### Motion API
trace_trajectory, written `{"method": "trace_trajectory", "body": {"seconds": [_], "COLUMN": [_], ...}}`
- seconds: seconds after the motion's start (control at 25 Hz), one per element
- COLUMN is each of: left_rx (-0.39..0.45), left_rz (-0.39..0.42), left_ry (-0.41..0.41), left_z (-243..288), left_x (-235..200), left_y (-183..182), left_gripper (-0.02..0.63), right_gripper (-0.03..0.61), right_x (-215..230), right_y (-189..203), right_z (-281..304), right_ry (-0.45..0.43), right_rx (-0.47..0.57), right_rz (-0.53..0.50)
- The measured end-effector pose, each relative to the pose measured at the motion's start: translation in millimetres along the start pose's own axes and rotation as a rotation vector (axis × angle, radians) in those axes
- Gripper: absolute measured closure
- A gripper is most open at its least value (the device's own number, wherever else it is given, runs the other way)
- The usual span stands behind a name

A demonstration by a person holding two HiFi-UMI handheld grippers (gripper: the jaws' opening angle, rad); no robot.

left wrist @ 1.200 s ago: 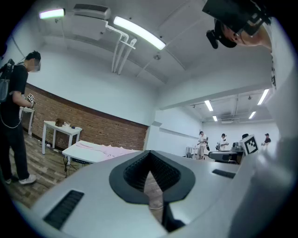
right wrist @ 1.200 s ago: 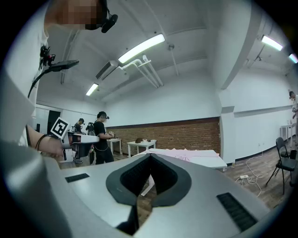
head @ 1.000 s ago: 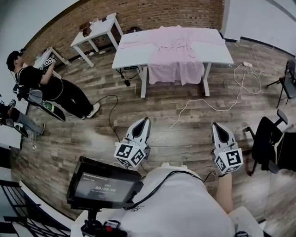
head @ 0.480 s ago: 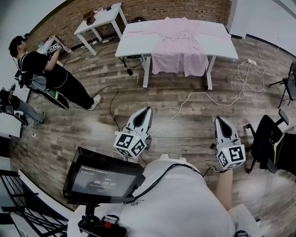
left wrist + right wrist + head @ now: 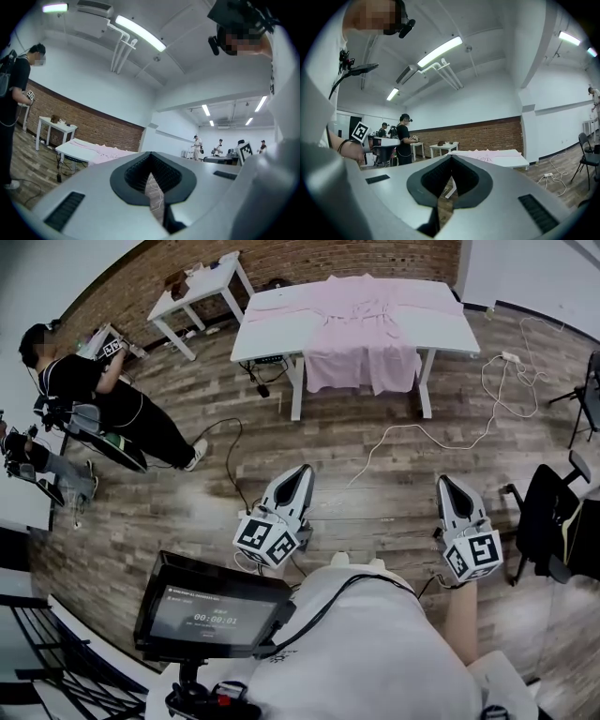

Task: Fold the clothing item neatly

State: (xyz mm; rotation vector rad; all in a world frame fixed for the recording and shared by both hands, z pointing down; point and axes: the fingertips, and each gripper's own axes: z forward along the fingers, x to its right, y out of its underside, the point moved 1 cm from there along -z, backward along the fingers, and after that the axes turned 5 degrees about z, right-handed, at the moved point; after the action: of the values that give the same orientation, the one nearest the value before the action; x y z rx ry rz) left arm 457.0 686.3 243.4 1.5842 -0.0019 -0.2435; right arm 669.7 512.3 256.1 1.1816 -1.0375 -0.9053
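Observation:
A pink garment (image 5: 361, 320) lies spread on a white table (image 5: 262, 334) across the room, its lower part hanging over the front edge. Both grippers are held low in front of the person, far from the table, over the wooden floor. The left gripper (image 5: 304, 471) is shut with nothing in it, and so is the right gripper (image 5: 446, 482). In the left gripper view the closed left gripper (image 5: 151, 155) points toward the distant garment (image 5: 105, 152). In the right gripper view the closed right gripper (image 5: 451, 157) points at the same garment (image 5: 480, 153) on the table (image 5: 508, 162).
A smaller white table (image 5: 202, 292) stands by the brick wall. A person in black (image 5: 103, 399) sits at the left. White cables (image 5: 422, 432) trail over the floor before the table. A black chair (image 5: 553, 531) stands at the right, and a monitor (image 5: 211, 610) sits near the person's body.
The head view has shifted slightly, so the table sits a little higher in the picture. Both grippers stay shut and in almost the same place.

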Motion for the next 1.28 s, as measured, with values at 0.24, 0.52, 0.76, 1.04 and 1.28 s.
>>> {"method": "trace_trajectory", "body": {"seconds": [0.24, 0.52, 0.76, 1.04, 1.28], "left_rx": [-0.001, -0.014, -0.033, -0.046, -0.016], "left_rz": [0.005, 0.051, 0.12, 0.132, 0.129], "left_ry": [0.043, -0.014, -0.054, -0.055, -0.031], "left_z": [3.8, 7.1, 3.5, 12.4, 44.3], "left_x": [16.3, 28.8, 36.4, 42.6, 33.9], "left_y": [-1.8, 2.4, 1.9, 4.5, 1.5], "left_gripper": [0.621, 0.621, 0.621, 0.621, 0.621], "right_gripper": [0.581, 0.581, 0.581, 0.581, 0.581], "right_x": [9.3, 24.1, 23.1, 23.8, 29.5], "right_y": [0.7, 2.2, 5.3, 6.5, 1.2], "right_z": [-6.3, -15.8, -23.1, -13.4, 15.4], "right_ry": [-0.001, -0.017, -0.048, -0.075, -0.081], "right_rx": [0.02, 0.034, 0.02, -0.002, -0.004], "right_rz": [0.014, 0.035, 0.027, 0.022, 0.017]}}
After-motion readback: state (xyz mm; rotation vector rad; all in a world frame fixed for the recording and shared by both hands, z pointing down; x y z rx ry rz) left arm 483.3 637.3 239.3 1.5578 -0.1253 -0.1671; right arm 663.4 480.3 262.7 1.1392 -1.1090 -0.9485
